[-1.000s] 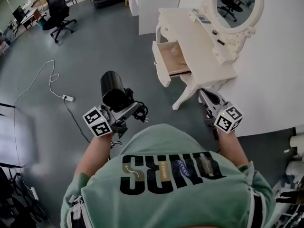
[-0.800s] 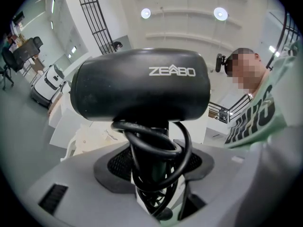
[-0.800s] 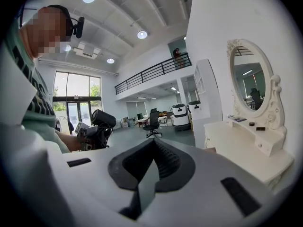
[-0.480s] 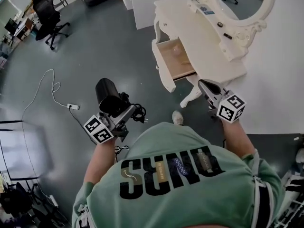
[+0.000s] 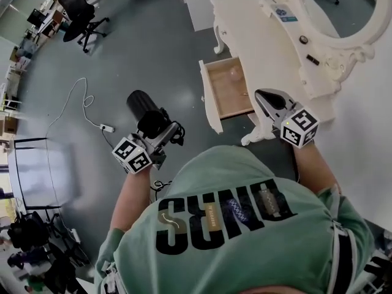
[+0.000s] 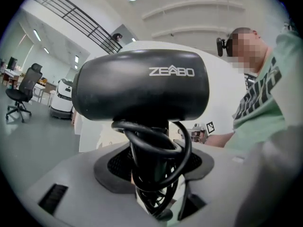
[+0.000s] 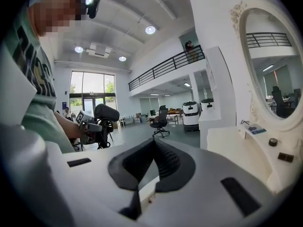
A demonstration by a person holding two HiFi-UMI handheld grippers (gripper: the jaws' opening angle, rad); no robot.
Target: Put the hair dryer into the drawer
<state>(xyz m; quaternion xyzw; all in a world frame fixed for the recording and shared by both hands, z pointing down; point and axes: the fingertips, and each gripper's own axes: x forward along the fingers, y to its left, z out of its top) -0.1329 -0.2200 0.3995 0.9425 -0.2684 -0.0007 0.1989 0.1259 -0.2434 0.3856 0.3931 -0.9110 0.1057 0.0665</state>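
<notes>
The black hair dryer (image 5: 146, 110) stands barrel-up, with my left gripper (image 5: 164, 135) shut on its handle, round which the black cord (image 5: 177, 133) is wound. In the left gripper view the dryer's barrel (image 6: 142, 84) fills the middle, and the corded handle (image 6: 152, 174) sits between the jaws. The drawer (image 5: 229, 90) of the white dressing table (image 5: 257, 35) is pulled open, to the right of the dryer. My right gripper (image 5: 264, 97) hangs just right of the drawer, its jaws closed with nothing in them. In the right gripper view its pads (image 7: 163, 162) meet at the tips.
A small pale object (image 5: 235, 72) lies inside the drawer. An oval mirror (image 5: 343, 5) and small items (image 5: 303, 40) sit on the tabletop. A power strip with a white cable (image 5: 106, 128) lies on the grey floor. An office chair (image 5: 82, 14) stands far left.
The person has walked toward the dressing table. Both grippers now sit closer to the open drawer, the right one beside it. The left gripper still holds the dryer.
</notes>
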